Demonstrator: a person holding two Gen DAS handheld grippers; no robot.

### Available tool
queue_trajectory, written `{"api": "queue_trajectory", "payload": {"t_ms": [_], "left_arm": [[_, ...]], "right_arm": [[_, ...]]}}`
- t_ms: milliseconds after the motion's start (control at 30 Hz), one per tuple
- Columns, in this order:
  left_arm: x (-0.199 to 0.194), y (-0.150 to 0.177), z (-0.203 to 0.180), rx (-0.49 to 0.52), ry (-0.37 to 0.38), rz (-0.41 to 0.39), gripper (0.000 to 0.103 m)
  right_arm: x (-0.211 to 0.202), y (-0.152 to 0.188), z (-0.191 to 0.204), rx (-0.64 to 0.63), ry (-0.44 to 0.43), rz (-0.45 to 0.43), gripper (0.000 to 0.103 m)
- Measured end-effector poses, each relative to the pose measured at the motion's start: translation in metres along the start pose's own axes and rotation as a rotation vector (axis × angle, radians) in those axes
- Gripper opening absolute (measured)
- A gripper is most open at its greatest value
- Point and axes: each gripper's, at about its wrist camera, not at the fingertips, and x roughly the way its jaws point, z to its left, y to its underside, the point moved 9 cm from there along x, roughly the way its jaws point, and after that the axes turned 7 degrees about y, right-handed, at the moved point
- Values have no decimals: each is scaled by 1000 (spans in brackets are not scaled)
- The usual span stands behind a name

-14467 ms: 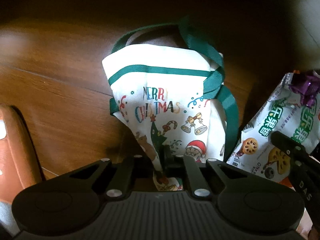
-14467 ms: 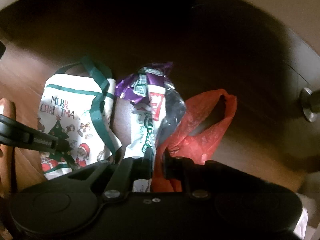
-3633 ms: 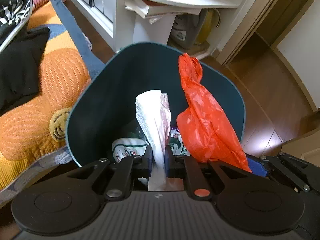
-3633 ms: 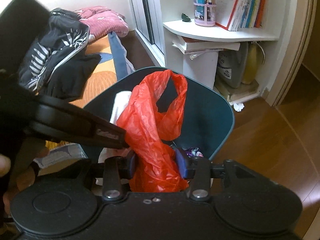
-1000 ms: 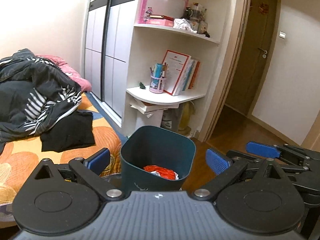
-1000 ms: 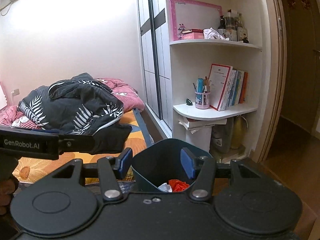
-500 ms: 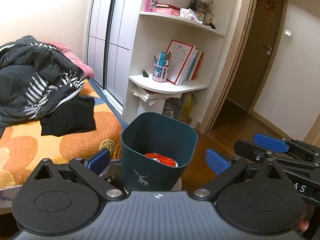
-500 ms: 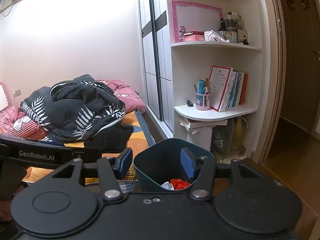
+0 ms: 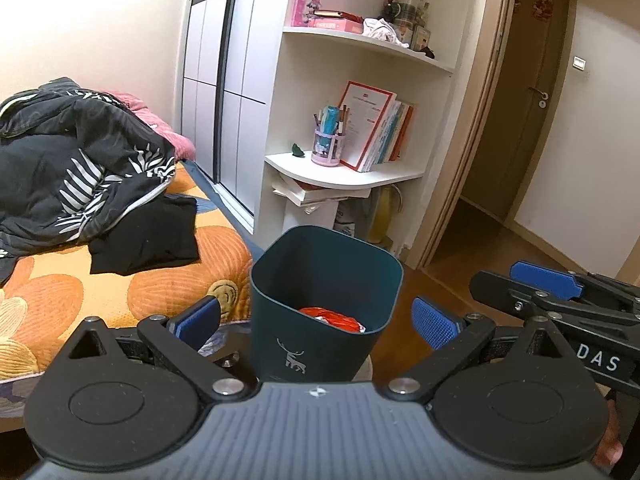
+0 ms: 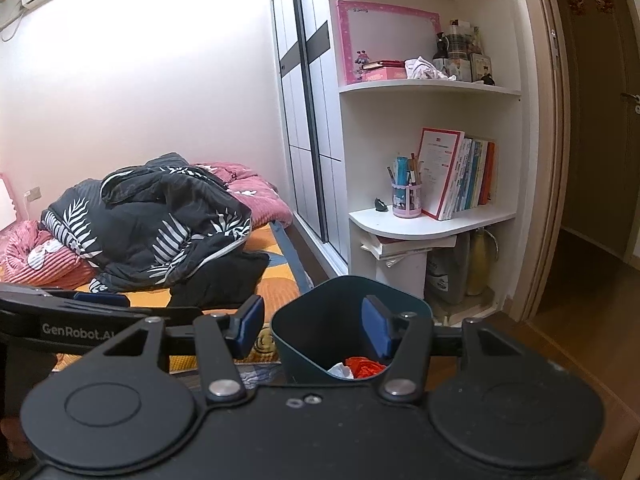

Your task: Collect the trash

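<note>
Left claw [image 9: 316, 322]: blue pads spread wide, nothing btwn them. Right claw [image 10: 312, 330]: same, jaws apart, empty. Both held back from the bin and pointed at it.

Just ahead of and below both claws sits the dark teal bin [image 9: 326, 308] w/ a small deer mark on its front wall. In it, low down, the red plastic bag [image 9: 332, 317]; from the right wrist view a bit of white plastic bag [image 10: 340, 371] lies touching the red one [image 10: 366, 366].

What changed: approx 3.6 s ago each claw was clamped on a bag over the bin mouth, left on white, right on red. Now both bags are inside and the claws have let go and pulled back and up; over the last sec the view hardly shifts.

Meaning: drop-off looks done for these two. No loose trash in sight beyond the bin; only the bed [image 9: 60, 292] to the left, shelf [image 10: 432, 220] further ahead. Prob. task near its end, or the next step is looking for more.
</note>
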Motion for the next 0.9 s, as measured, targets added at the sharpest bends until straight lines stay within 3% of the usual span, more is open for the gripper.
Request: {"api": "queue_trajectory", "payload": {"t_ms": [900], "left_arm": [[-3,0,3,8,-30,-16,103]], "right_arm": [[3,3,-3,8,21,41,54]]}}
